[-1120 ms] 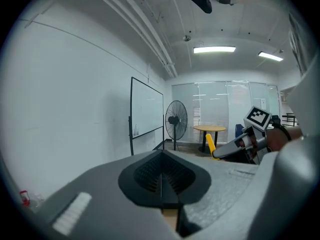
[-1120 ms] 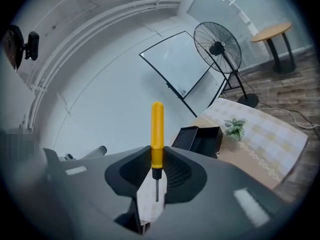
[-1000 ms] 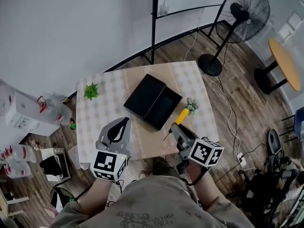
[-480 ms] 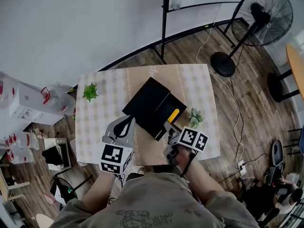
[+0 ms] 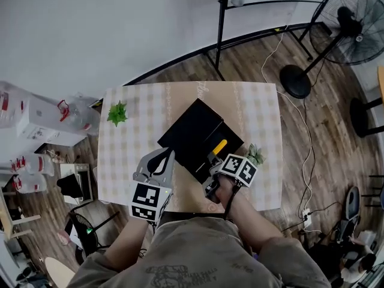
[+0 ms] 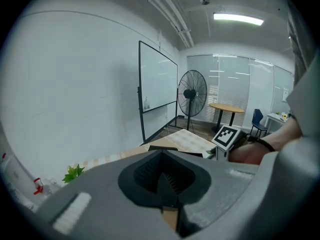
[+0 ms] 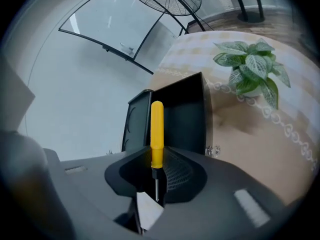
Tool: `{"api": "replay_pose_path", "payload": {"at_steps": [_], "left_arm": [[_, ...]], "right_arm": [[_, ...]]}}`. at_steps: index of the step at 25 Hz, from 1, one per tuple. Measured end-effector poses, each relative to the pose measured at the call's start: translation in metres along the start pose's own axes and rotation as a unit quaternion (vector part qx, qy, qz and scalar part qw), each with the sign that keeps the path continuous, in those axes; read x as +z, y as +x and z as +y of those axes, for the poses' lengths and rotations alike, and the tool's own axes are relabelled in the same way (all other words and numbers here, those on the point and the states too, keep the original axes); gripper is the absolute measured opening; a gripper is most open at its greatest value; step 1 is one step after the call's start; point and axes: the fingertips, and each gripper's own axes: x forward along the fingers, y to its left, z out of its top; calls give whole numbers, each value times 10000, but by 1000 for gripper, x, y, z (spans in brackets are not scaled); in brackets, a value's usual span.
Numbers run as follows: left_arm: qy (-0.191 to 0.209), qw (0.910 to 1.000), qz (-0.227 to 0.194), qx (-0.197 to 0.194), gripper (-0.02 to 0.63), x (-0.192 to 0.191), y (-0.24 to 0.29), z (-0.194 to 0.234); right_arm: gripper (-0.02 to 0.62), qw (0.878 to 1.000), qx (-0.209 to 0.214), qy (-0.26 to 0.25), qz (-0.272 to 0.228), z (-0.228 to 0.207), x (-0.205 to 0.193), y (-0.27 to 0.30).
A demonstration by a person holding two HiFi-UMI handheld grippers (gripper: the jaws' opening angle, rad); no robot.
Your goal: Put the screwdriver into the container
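Observation:
A screwdriver [image 7: 157, 134] with a yellow handle [image 5: 220, 147] is clamped in my right gripper [image 5: 215, 156], its handle pointing out over the black container [image 5: 195, 132]. The container [image 7: 184, 118] is an open black box with its lid folded back, in the middle of the checked table [image 5: 126, 155]. In the right gripper view the handle hangs above the box's open compartment. My left gripper [image 5: 160, 161] hovers over the table's near edge, left of the box, jaws shut with nothing between them.
A small green plant [image 5: 118, 113] sits at the table's far left. A leafy potted plant [image 5: 256, 155] stands right of the box, close to my right gripper, also seen large [image 7: 250, 76]. A standing fan [image 5: 351, 26] and whiteboard frame [image 5: 223, 23] are beyond the table.
My right gripper has carried the screwdriver from the table's near right edge forward and left, until its handle is over the black box. The left gripper stayed near the front edge.

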Motion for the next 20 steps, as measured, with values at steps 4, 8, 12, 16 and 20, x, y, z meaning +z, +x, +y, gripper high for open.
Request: {"api": "replay_pose_path", "payload": {"at_steps": [4, 8, 12, 16, 20], "left_arm": [[5, 9999, 156, -34, 0, -10, 6, 5], [-21, 9995, 288, -136, 0, -22, 10, 12], [21, 9993, 293, -241, 0, -26, 13, 20], [-58, 9986, 391, -361, 0, -33, 15, 28], [-88, 9978, 473, -452, 2, -41, 13, 36]], "right_arm": [[100, 9993, -318, 176, 82, -12, -1, 18], [100, 9982, -547, 250, 6, -15, 2, 30], [100, 9961, -811, 328, -94, -17, 5, 40], [101, 9931, -1153, 186, -126, -20, 7, 46], [103, 9892, -1429, 257, -178, -29, 7, 53]]}}
